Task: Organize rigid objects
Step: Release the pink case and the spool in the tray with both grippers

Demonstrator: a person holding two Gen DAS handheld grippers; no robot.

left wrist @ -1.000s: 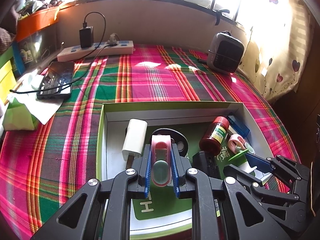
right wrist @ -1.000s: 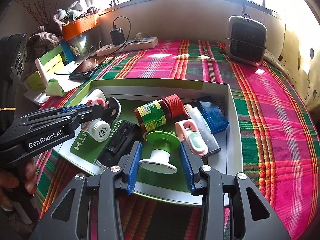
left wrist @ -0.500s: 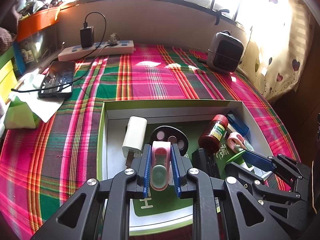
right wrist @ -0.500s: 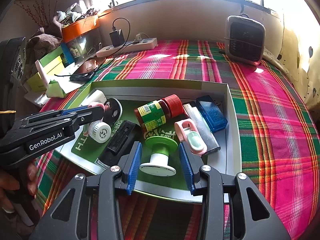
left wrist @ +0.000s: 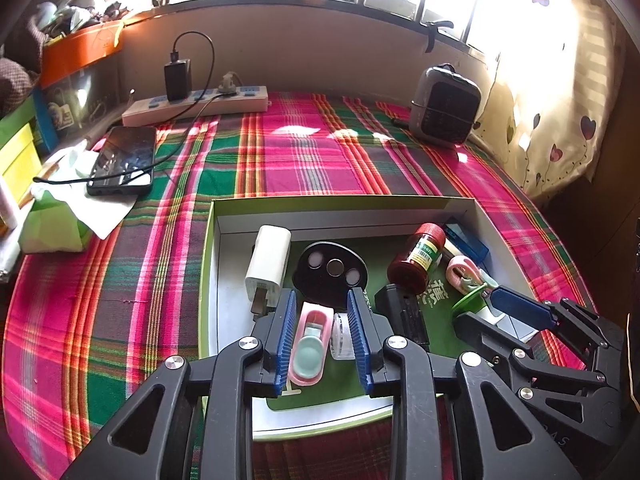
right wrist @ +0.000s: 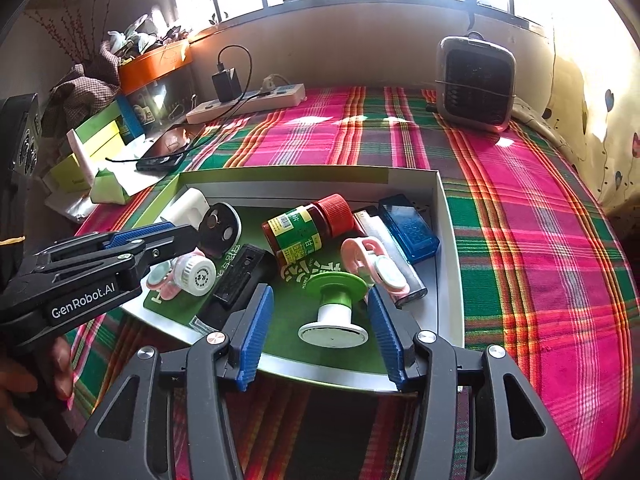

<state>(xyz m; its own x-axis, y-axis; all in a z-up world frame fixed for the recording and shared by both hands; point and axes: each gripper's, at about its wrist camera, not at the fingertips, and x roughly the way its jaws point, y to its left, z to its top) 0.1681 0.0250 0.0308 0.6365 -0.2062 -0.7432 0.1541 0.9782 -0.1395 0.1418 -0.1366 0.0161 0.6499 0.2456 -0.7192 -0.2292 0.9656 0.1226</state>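
A shallow white-and-green tray [left wrist: 340, 204] on the plaid cloth holds the objects. My left gripper [left wrist: 322, 300] hangs low over its near left part with the jaws opening. A pink clip [left wrist: 310, 346] and a small white bottle [left wrist: 342, 336] lie loose between the pads. My right gripper [right wrist: 320, 292] is over the tray's near edge, jaws opening too, around a green-and-white spool [right wrist: 334, 308] that stands on the tray floor with a gap on each side. Each gripper shows in the other's view: the left gripper [right wrist: 160, 236], the right gripper [left wrist: 516, 304].
Also in the tray: a white charger plug [left wrist: 268, 264], a black disc [left wrist: 332, 272], a red-capped bottle [right wrist: 308, 228], a black box [right wrist: 240, 276], a blue box [right wrist: 408, 228], a second pink clip [right wrist: 372, 264]. Outside it: a phone [left wrist: 124, 160], a power strip [left wrist: 196, 104], a grey heater [left wrist: 444, 108].
The left jaws have let go of the pink clip, which now lies in the tray beside the white bottle. The right jaws have spread wider around the spool.
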